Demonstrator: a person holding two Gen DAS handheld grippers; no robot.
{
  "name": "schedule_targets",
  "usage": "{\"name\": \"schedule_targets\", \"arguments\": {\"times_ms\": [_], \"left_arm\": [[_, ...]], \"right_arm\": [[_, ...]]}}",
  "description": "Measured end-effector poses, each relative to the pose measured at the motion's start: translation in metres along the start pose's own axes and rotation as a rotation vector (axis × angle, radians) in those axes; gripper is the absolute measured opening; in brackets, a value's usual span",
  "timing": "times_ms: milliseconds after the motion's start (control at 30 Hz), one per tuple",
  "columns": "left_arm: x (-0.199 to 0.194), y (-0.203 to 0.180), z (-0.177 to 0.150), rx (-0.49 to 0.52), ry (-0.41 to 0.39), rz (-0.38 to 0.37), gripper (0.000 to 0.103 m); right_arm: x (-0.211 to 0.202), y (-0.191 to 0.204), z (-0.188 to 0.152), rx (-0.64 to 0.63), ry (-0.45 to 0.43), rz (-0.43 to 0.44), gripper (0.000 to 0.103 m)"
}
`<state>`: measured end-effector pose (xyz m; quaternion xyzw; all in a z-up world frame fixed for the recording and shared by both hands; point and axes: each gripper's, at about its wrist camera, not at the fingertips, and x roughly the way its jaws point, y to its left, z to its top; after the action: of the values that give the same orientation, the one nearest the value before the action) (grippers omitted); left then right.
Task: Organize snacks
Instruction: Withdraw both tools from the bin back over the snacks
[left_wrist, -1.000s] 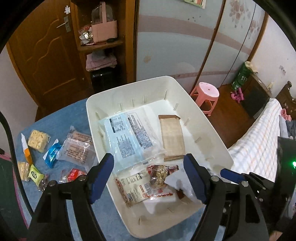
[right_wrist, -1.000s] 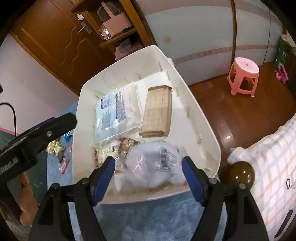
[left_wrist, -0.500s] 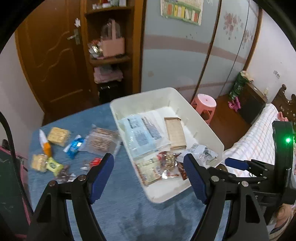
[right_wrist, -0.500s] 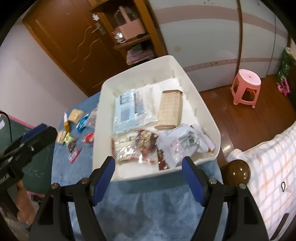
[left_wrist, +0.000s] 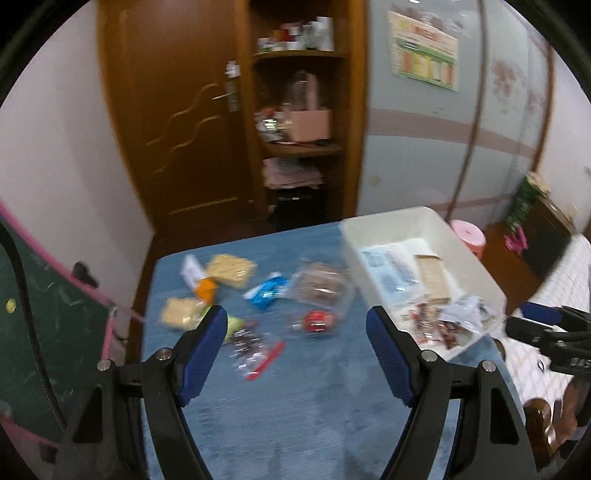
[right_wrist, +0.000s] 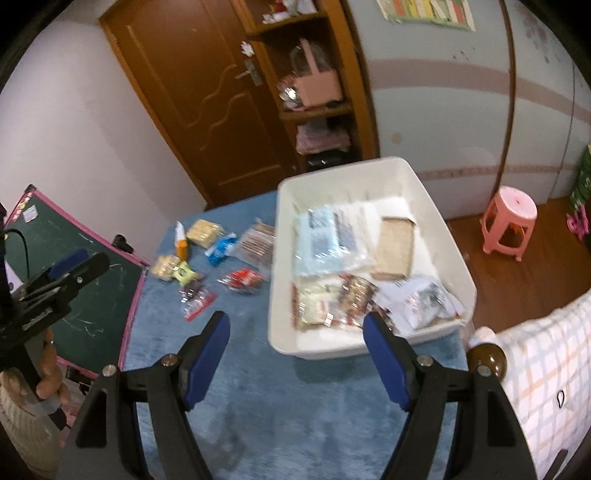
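my left tongs (left_wrist: 295, 334) and right tongs (right_wrist: 295, 339) stand wide, holding nothing. white bin (right_wrist: 436, 206), centre right, is part filled; loose snacks (right_wrist: 240, 278) lie centre left on the blue cloth (right_wrist: 258, 406). judged between picks; next needs a descent onto one packet.

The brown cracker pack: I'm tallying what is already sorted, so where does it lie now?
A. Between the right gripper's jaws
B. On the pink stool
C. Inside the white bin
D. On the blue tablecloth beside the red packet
C: the brown cracker pack lies flat on the floor of the white bin, beside the pale blue pouch.
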<state>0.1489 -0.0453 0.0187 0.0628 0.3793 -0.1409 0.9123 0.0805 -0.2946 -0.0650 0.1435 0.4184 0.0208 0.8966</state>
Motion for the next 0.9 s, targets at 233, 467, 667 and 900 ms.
{"name": "schedule_targets", "arguments": {"times_ms": [233, 467, 667, 900], "left_arm": [[-0.015, 0.082, -0.001, -0.088, -0.032, 0.118, 0.077], [-0.024, 0.123, 0.013, -0.092, -0.090, 0.190, 0.077], [-0.012, 0.144, 0.038, -0.086, -0.043, 0.220, 0.077], [0.039, 0.178, 0.062, -0.141, 0.045, 0.245, 0.077]], "right_arm": [[-0.007, 0.049, 0.019, -0.072, -0.084, 0.037, 0.075], [-0.002, 0.095, 0.047, -0.134, -0.101, 0.075, 0.075], [0.014, 0.134, 0.076, -0.221, -0.084, 0.032, 0.075], [0.046, 0.176, 0.105, -0.298, -0.088, 0.024, 0.075]]}}
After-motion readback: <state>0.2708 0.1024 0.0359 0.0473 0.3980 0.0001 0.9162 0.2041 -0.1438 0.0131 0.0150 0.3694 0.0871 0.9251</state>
